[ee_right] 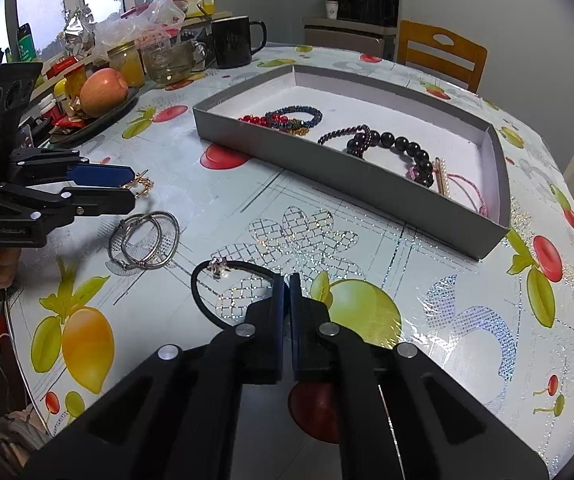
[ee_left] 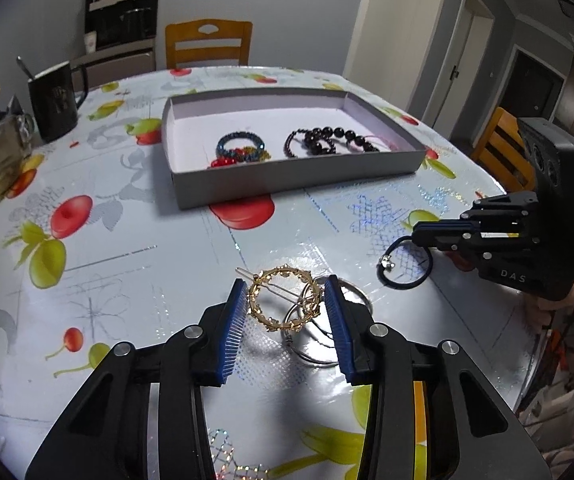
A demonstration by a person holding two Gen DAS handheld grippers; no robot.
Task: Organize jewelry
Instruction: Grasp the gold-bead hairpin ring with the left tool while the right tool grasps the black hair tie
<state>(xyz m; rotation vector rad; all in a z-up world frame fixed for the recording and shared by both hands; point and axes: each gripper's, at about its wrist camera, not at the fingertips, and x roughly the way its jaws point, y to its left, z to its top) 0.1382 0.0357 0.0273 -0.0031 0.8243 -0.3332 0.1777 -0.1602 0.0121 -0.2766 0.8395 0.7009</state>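
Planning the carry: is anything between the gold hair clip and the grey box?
Nothing visible. The gold hair clip sits between the left gripper's pads; only bare tablecloth lies up to the grey box's low near wall.

Left gripper (ee_left: 285,300) angled down, jaws partly apart, right gripper (ee_right: 287,280) angled down, jaws closed
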